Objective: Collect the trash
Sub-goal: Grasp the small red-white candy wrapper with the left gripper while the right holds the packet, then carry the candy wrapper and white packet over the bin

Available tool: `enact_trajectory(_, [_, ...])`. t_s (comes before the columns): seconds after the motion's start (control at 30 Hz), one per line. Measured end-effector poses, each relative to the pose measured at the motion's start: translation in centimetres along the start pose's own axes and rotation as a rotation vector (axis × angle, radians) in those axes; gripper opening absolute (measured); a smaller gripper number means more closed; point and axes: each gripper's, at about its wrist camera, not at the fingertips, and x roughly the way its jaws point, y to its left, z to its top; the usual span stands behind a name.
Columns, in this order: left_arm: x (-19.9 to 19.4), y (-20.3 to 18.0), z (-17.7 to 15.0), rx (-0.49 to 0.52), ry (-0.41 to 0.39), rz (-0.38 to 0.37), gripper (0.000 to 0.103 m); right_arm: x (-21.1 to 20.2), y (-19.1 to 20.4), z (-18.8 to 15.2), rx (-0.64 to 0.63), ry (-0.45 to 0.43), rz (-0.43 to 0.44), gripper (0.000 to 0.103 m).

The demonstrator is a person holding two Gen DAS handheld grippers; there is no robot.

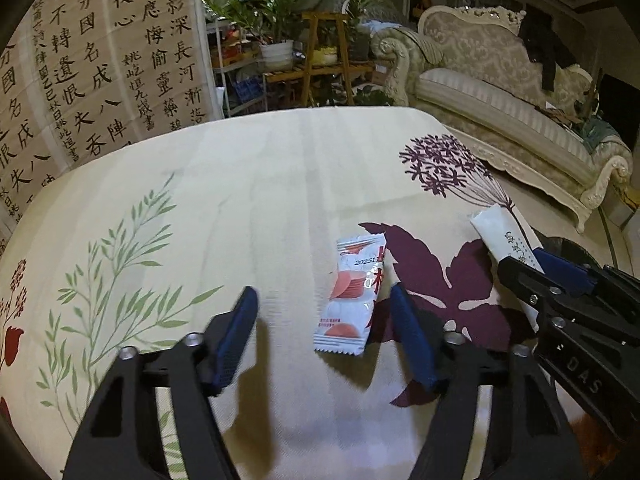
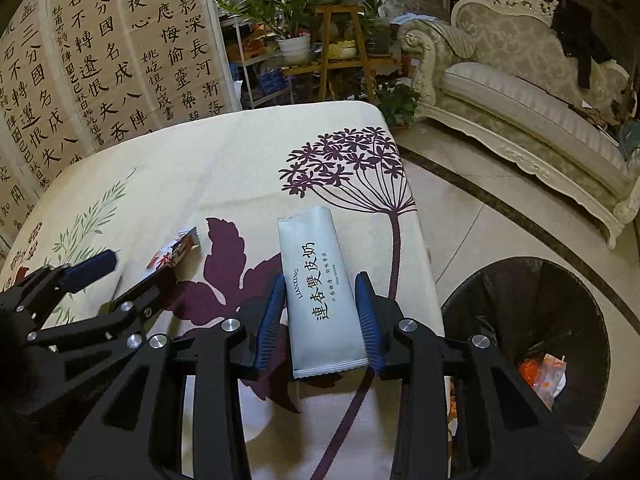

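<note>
Right gripper (image 2: 322,312): both blue pads press the long sides of the white milk-bar wrapper (image 2: 320,288), which is gripped near its lower end with the far end projecting forward. Left gripper (image 1: 324,336): jaws apart and gripping nothing. The pink-and-white candy wrapper (image 1: 352,296) lies flat on the tablecloth (image 1: 240,184) between the pads, hard against the right pad and well clear of the left.

The black-lined trash bin (image 2: 532,352) stands on the floor to the right of the table, already holding orange scraps.

Risks, as judged: the left jaws sit off-centre, so closing may push the thin packet sideways or pinch cloth instead. The two grippers work near each other; contact could dislodge the held wrapper short of the bin.
</note>
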Motion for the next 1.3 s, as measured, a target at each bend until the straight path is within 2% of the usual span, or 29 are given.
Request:
enact_trajectory(0.03, [0.2,-0.1,0.0,0.005,0.009,-0.006,0.050,-0.1,0.0,0.0,-0.001,0.000,-0.001,0.035])
enact_trajectory(0.2, [0.3,-0.4,-0.1,0.031,0.015,-0.014,0.029,0.1,0.1,0.0,-0.002,0.003,0.001,0.035])
enact_trajectory(0.23, [0.3,-0.4,-0.1,0.031,0.014,-0.015,0.021,0.1,0.1,0.0,-0.002,0.004,0.002,0.035])
enact_trajectory(0.4, [0.1,0.0,-0.2,0.012,0.010,-0.026,0.012,0.0,0.3,-0.5,-0.003,0.010,0.000,0.035])
enact_trajectory(0.97, [-3.4,0.0,-2.4,-0.005,-0.030,-0.040,0.010,-2.8,0.4,-3.2,0.012,0.002,-0.015,0.035])
enact_trajectory(1.3, [-5.5,-1.9,-3.4,0.021,-0.071,-0.079,0.010,-5.9,-2.1,-5.5,0.062,-0.018,-0.071,0.035])
